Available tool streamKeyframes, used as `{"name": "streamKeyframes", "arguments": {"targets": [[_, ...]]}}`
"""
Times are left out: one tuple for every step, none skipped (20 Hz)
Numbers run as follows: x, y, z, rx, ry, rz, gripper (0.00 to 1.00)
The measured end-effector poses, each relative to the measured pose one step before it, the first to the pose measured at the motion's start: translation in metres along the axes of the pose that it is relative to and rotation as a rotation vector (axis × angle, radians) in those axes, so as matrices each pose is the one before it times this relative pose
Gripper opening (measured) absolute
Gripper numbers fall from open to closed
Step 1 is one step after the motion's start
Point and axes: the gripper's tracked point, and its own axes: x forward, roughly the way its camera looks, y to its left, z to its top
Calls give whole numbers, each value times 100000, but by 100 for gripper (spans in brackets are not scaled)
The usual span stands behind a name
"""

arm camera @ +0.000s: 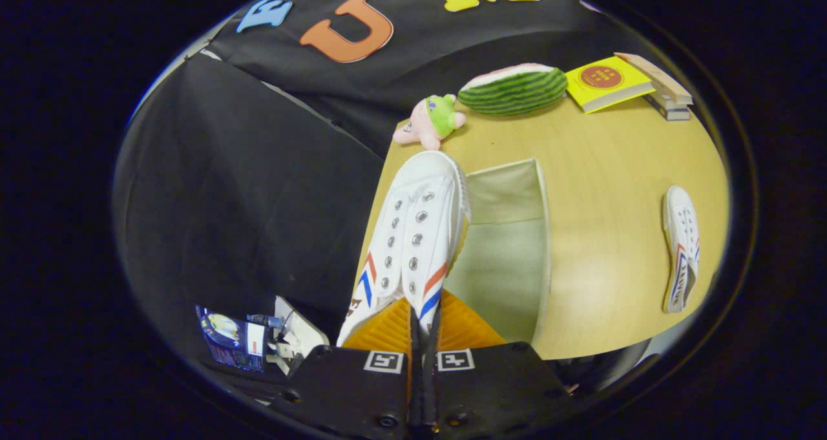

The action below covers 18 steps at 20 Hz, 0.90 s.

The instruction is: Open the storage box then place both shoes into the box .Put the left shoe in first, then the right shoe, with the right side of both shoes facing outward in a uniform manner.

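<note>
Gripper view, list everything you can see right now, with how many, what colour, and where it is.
held shoe: one, white with red and blue stripes, pinched between the fingers, above the storage box
storage box: one, pale beige, open, on the table
second shoe: one, white, beyond the box
table: one, light wood
plush toy: one, pink and green, table's far edge
watermelon toy: one, green
book: one, yellow
gripper: shut on the shoe

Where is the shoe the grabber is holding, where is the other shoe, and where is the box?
held shoe [413, 233], gripper view, on its lace eyelets; the gripper [423, 336] is shut on it.
other shoe [681, 246], gripper view, on its upper, lying on the table.
storage box [510, 259], gripper view, on its pale inside wall.
</note>
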Motion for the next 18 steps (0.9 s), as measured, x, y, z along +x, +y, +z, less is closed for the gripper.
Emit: {"name": "streamKeyframes", "arguments": {"targets": [[230, -345, -333, 936, 877, -862, 6], [760, -198, -105, 1435, 749, -1088, 6], [1092, -147, -90, 1396, 736, -1028, 6], [924, -284, -148, 1806, 648, -1162, 6], [782, -361, -195, 1322, 997, -1157, 6], [724, -300, -248, 998, 1189, -930, 6], [674, -177, -164, 672, 999, -494, 6], [570, 18, -110, 162, 877, 147, 6], [439, 93, -151, 173, 814, 375, 6], [432, 188, -174, -582, 997, 752, 6], [153, 453, -125, -396, 758, 1969, 6], [-45, 441, -37, -1198, -831, 1177, 19], [-523, 456, 699, -1468, -3070, 1587, 27], [-90, 220, 335, -2355, -1486, 26, 34], [-567, -45, 406, -2061, -2059, -160, 41], [-508, -42, 210, -1824, -1733, -1068, 58], [-555, -63, 306, -2406, -2369, -1020, 67], [-776, -150, 330, -2844, -2268, -1090, 78]]}}
